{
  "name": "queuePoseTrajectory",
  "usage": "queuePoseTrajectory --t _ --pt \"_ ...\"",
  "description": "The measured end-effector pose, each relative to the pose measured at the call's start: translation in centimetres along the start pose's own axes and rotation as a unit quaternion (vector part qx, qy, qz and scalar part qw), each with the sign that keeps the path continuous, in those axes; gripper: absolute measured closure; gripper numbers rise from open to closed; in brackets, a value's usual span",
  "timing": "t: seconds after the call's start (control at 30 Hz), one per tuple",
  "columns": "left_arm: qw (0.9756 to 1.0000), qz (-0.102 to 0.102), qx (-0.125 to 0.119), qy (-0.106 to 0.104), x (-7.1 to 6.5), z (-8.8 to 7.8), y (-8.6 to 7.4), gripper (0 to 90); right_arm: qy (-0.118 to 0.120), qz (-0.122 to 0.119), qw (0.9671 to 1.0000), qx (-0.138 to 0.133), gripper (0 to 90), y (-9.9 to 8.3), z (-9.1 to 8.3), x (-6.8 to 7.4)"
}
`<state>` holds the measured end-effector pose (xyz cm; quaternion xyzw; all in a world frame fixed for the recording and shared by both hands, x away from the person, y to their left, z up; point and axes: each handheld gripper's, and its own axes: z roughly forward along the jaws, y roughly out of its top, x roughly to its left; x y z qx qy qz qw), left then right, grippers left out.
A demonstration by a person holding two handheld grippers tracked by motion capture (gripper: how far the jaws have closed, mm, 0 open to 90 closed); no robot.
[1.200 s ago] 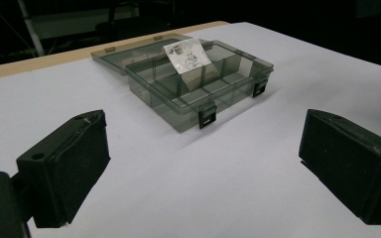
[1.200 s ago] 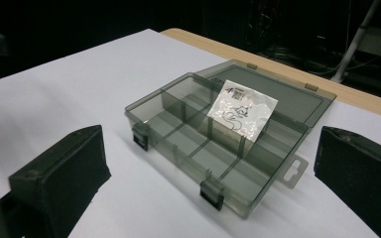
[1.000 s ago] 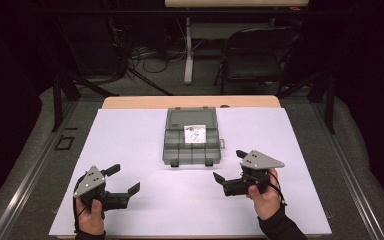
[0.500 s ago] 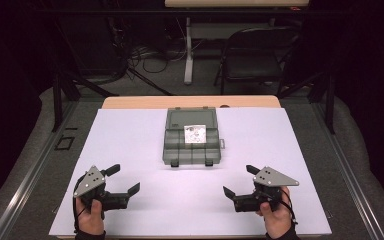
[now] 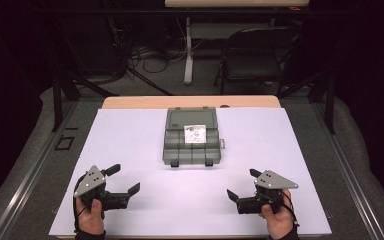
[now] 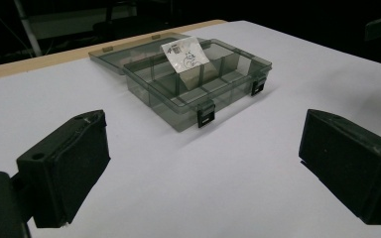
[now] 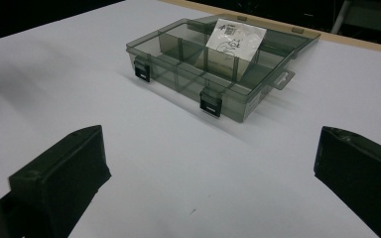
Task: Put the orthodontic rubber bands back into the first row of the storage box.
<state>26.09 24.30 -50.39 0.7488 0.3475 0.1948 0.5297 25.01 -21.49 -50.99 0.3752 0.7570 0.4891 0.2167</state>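
High view: a smoky transparent compartment box (image 5: 191, 136) lies at the middle of the white tabletop (image 5: 130, 135), lid folded back flat toward the far edge. A small white paper slip (image 5: 195, 134) stands inside it. The left gripper (image 5: 121, 181) sits near the front left of the tabletop, jaws spread, holding nothing. The right gripper (image 5: 240, 186) sits near the front right, jaws likewise spread and empty. Both are well apart from the box.

Left gripper view: the box (image 6: 188, 84) lies ahead between the two parted jaws, two black latches on its near wall; the slip (image 6: 184, 54) leans tilted in a rear compartment.

Right gripper view: the box (image 7: 218, 64) lies ahead, untouched; the slip (image 7: 234, 38) stands tilted against a divider.
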Motion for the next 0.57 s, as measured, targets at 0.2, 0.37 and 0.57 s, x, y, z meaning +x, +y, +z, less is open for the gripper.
queuePoseTrajectory --t 0.2,0.37,0.57 --pt "1.0000 0.001 0.001 0.003 0.04 -0.04 -0.01 5.4 0.008 0.010 0.9999 0.005 0.0 -0.36 0.40 -0.22" --pt "1.0000 0.001 0.001 0.003 0.03 -0.03 -0.02 5.4 0.006 0.008 0.9999 0.004 0.0 -0.36 0.34 -0.25" --pt "1.0000 0.002 0.002 0.005 0.07 0.00 0.00 5.4 0.003 0.007 1.0000 0.004 0.0 -0.39 0.33 -0.37"
